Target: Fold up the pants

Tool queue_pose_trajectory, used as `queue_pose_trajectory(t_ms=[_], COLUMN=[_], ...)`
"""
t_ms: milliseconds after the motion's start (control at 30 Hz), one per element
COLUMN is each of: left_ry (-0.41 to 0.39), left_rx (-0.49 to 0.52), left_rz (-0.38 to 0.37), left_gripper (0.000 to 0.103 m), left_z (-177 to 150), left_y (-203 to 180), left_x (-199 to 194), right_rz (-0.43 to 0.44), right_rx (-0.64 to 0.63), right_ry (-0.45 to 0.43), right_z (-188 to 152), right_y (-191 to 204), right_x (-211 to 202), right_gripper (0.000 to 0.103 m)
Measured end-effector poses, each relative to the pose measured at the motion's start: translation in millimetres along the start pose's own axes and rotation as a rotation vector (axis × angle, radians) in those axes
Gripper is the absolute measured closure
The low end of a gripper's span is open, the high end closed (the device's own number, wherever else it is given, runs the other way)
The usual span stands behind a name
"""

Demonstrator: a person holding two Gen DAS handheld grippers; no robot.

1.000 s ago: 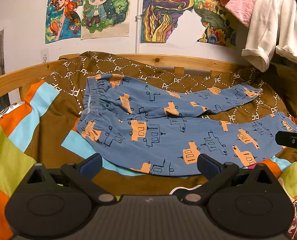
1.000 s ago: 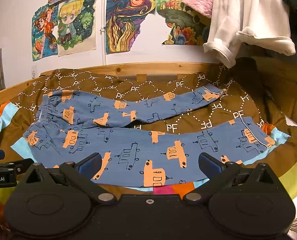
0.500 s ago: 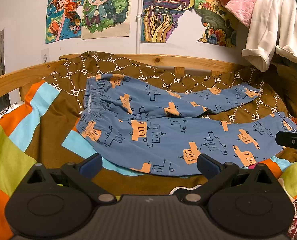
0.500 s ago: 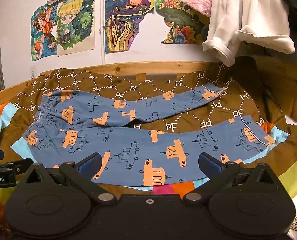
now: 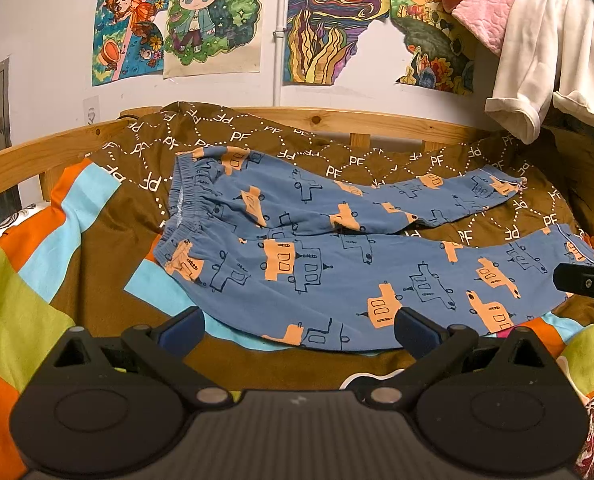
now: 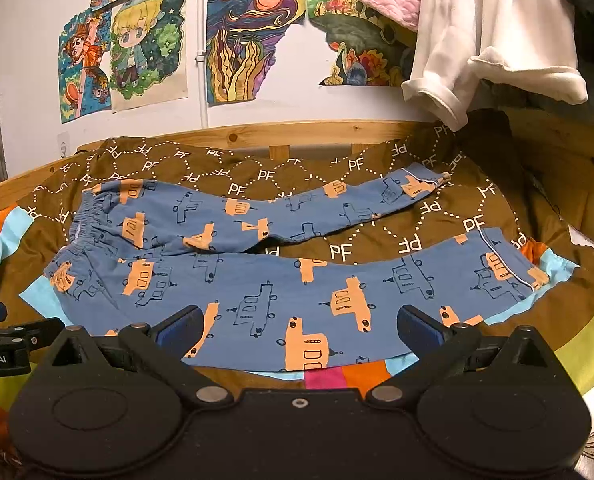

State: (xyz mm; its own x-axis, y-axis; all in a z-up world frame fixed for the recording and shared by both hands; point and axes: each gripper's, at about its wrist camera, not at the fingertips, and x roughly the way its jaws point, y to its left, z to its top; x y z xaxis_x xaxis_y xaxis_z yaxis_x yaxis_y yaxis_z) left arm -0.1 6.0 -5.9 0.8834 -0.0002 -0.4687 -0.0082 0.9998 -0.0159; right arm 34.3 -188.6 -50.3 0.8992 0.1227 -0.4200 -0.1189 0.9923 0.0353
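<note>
The pants (image 5: 337, 276) look soft and floppy (best pinched at the waist, middle left), and both grippers (image 5: 299, 326) (image 6: 297, 324) gape wide, holding nothing.

The left gripper (image 5: 299, 326) is level, its blue-tipped fingers (image 5: 183, 326) spread wide and holding nothing. The right gripper (image 6: 299, 326) matches it, fingers (image 6: 419, 326) wide apart, sitting at the left one's 3 o'clock.

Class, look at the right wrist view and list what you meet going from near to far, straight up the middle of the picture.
right gripper → near trouser leg → far trouser leg → brown blanket → wooden bed rail → swirly painting on the wall
</note>
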Motion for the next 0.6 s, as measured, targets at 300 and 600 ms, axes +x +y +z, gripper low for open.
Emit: queue_pose_trajectory(t_ms=[300,600], left_ry=[0.017,0.07], left_rx=[-0.007,-0.024], left_rz=[-0.003,-0.005], left_gripper=[0.0,0.0], left_z=[-3.2,-2.7], left_y=[2.6,1.0], left_x=[2.4,7.4], right_rz=[0.0,-0.001], right_rx=[0.002,0.004], right_ry=[0.009,0.024], right_z=[-0.7,-5.4], right_y=[-1.8,-0.5], right_x=[3.5,5.7], right_gripper=[0.001,0.001])
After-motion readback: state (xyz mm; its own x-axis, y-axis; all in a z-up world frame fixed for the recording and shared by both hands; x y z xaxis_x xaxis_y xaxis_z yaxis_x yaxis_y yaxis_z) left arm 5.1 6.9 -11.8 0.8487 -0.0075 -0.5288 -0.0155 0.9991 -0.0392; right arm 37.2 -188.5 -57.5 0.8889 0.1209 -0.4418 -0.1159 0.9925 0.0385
